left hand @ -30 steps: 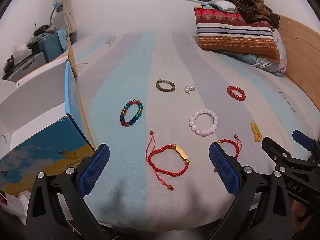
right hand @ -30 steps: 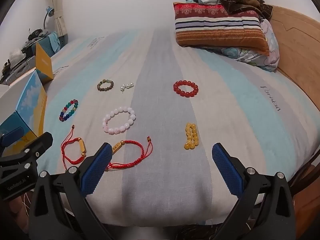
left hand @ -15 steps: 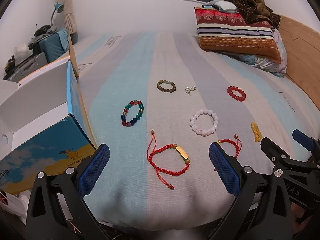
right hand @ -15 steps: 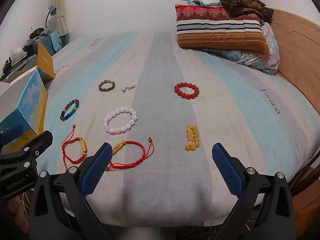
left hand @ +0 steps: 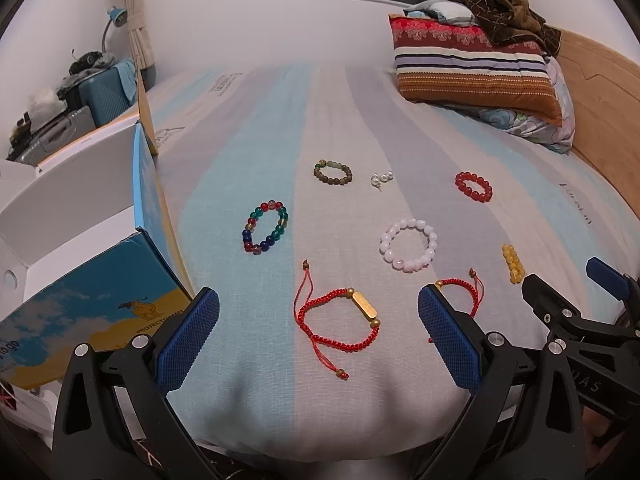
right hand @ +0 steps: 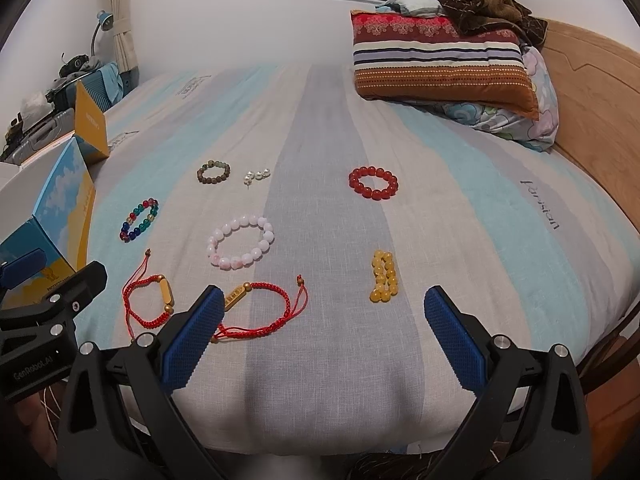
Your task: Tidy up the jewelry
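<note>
While both grippers hang over the near edge of the bed (left hand: pixel 248 128), neither holds anything: the left gripper (left hand: pixel 318 336) has its blue pads spread wide, and the right gripper (right hand: pixel 324 336) is just as widely parted. Jewelry lies scattered on the striped cover, each piece apart from the next. Nearest the left gripper is a red cord bracelet with a gold bar (left hand: pixel 340 318), lying between its fingers in the left wrist view with bare cloth all round it. Just to the right, a second red cord bracelet (right hand: pixel 260 308) lies partly behind the right gripper's left pad (right hand: pixel 192 340). Farther in, a pink bead bracelet (right hand: pixel 240 242) sits near the middle, a multicoloured bead bracelet (left hand: pixel 266 228) to its left, and a flattened yellow bead bracelet (right hand: pixel 384 276) to its right. At the far row come a brown-green bead bracelet (left hand: pixel 333 172), a small cluster of pearl pieces (left hand: pixel 382 178) just beside it, and a red bead bracelet (right hand: pixel 373 183) well off to the right. Beyond that row the cover runs open to the far end, where a striped pillow (right hand: pixel 440 68) sits at the right with a brown garment (right hand: pixel 476 0) heaped on it, against a wooden headboard (right hand: pixel 592 76). On the left, an open blue-and-yellow cardboard box (left hand: pixel 96 280) stands hard against the bed's edge, its raised flaps close to the left gripper's left pad (left hand: pixel 188 340). A suitcase (left hand: pixel 106 96) and clutter fill the far left corner below a blue lamp (left hand: pixel 116 14).
</note>
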Demonstrator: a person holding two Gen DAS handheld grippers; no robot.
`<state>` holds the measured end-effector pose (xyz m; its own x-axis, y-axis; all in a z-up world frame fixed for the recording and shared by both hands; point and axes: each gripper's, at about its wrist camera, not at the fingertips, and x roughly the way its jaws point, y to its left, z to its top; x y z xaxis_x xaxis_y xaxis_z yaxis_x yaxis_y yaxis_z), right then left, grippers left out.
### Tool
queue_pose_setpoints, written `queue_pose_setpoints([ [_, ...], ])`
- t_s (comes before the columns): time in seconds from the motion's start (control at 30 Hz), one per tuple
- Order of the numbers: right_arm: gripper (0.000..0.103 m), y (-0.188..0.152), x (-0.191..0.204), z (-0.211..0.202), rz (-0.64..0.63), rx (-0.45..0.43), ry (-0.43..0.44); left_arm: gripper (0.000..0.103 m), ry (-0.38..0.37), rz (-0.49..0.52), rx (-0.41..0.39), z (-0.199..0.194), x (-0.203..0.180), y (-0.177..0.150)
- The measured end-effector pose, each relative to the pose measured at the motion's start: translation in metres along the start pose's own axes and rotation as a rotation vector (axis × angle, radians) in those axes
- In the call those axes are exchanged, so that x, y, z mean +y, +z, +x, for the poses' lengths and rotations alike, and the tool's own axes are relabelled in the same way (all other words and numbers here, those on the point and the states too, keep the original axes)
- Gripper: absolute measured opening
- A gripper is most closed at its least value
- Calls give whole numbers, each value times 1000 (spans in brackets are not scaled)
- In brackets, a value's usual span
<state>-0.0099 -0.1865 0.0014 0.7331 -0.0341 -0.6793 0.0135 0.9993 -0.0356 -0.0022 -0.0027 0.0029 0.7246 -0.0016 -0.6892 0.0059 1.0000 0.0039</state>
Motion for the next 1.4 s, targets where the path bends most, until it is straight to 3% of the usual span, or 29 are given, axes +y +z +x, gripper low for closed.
queue_pose_setpoints([
  [1.4,96,0,0,-3,-9,-7,-5,97,3,9,-2,0,-1,-3],
])
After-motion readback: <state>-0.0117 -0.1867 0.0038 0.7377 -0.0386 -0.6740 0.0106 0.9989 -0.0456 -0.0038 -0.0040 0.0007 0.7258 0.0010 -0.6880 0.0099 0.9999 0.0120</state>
